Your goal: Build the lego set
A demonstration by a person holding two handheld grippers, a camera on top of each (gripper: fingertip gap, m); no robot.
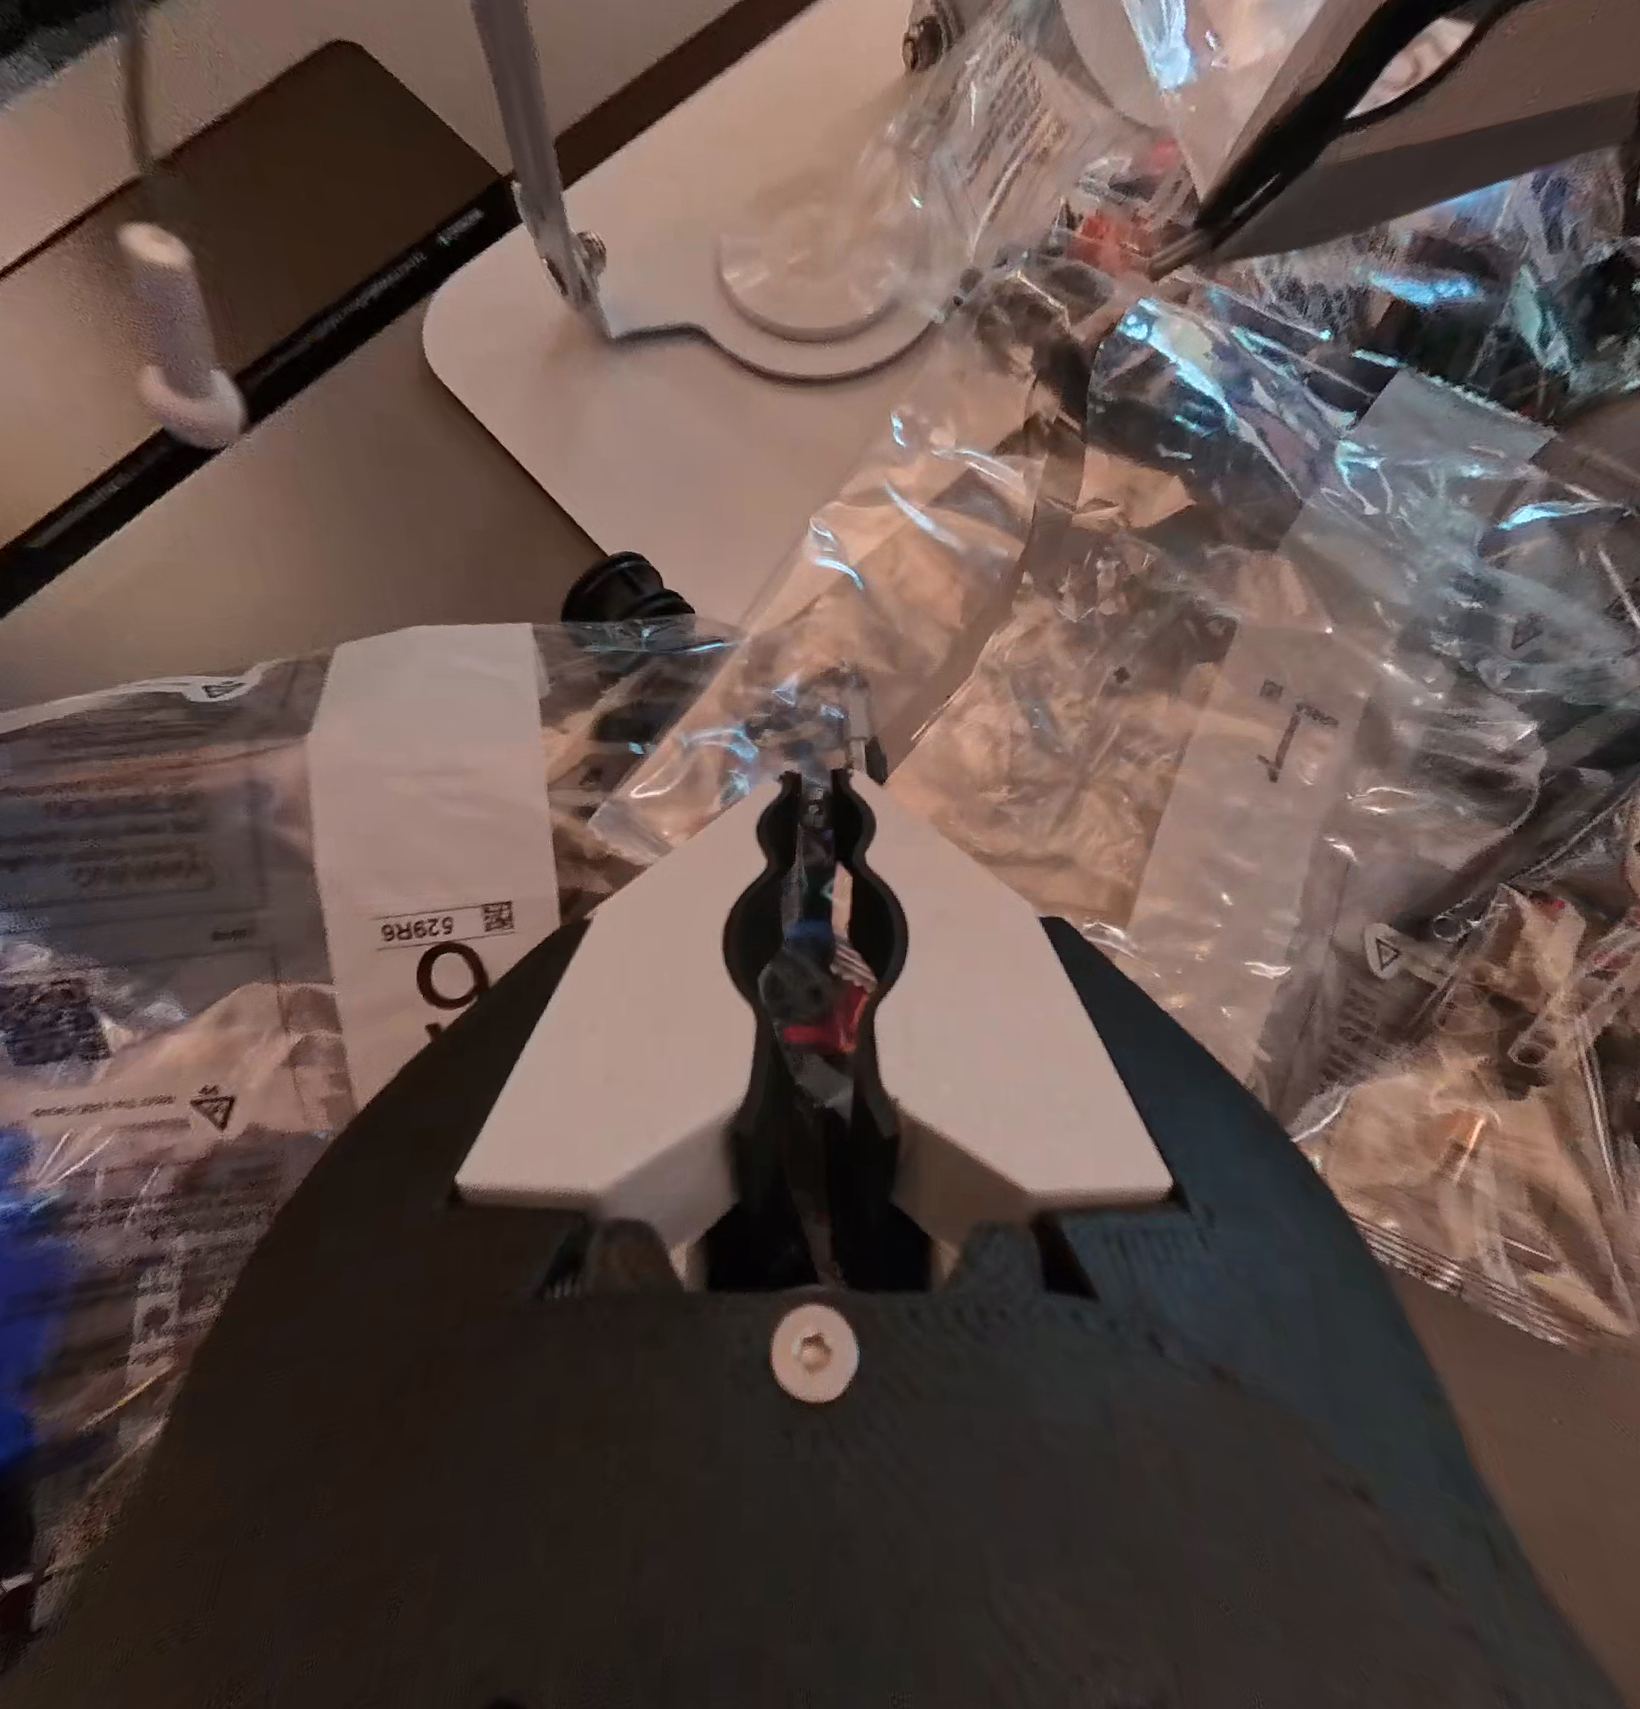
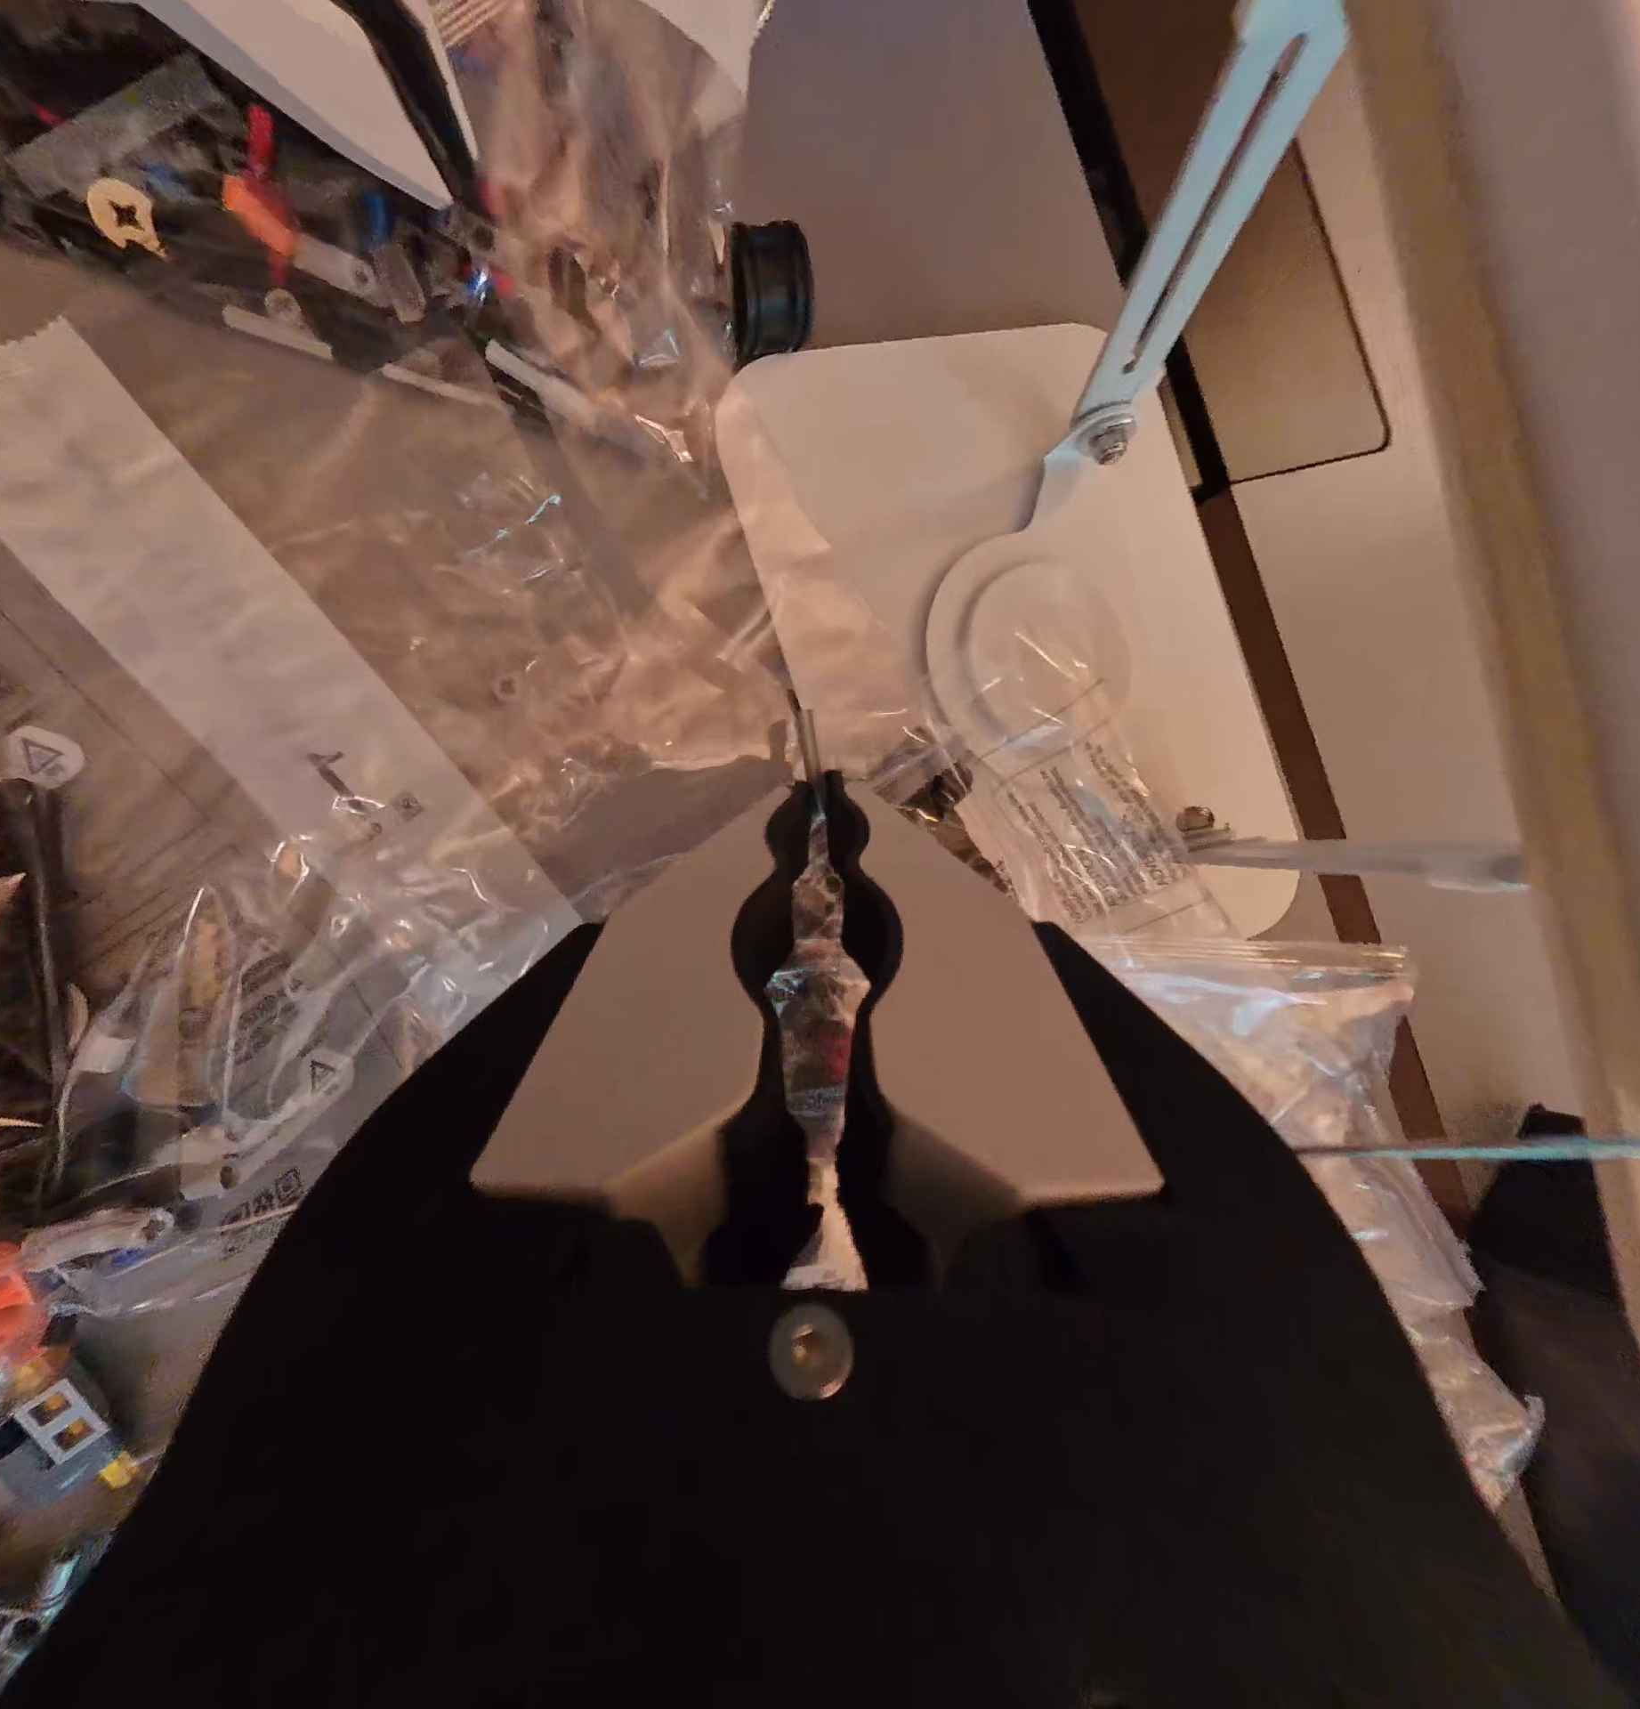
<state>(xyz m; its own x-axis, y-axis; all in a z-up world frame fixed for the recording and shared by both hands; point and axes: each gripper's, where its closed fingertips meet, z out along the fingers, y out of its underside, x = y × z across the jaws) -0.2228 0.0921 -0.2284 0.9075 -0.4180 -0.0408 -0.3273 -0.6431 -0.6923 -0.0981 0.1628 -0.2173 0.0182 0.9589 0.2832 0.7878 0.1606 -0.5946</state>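
Observation:
Several clear plastic bags of lego parts lie heaped on the table. My left gripper [image 1: 818, 786] is shut on the film of a clear bag [image 1: 982, 601], with small red and blue parts showing between the jaws. My right gripper [image 2: 823, 786] is shut on clear bag film [image 2: 483, 573], which is bunched between its jaws. The right gripper also shows at the top right of the left wrist view [image 1: 1176, 250], its tips closed on plastic. Whether both hold the same bag I cannot tell. A bag with a white numbered label [image 1: 428, 786] lies at the left.
A white stand base [image 1: 631, 416] with slotted metal arms [image 2: 1167, 231] stands behind the bags. A black tyre [image 2: 771, 287] lies by its corner. Loose orange and grey parts [image 2: 48, 1415] lie at lower left. A zip bag [image 2: 1306, 1110] lies near the table edge at right. The grippers' ends are close to 15 cm from one another.

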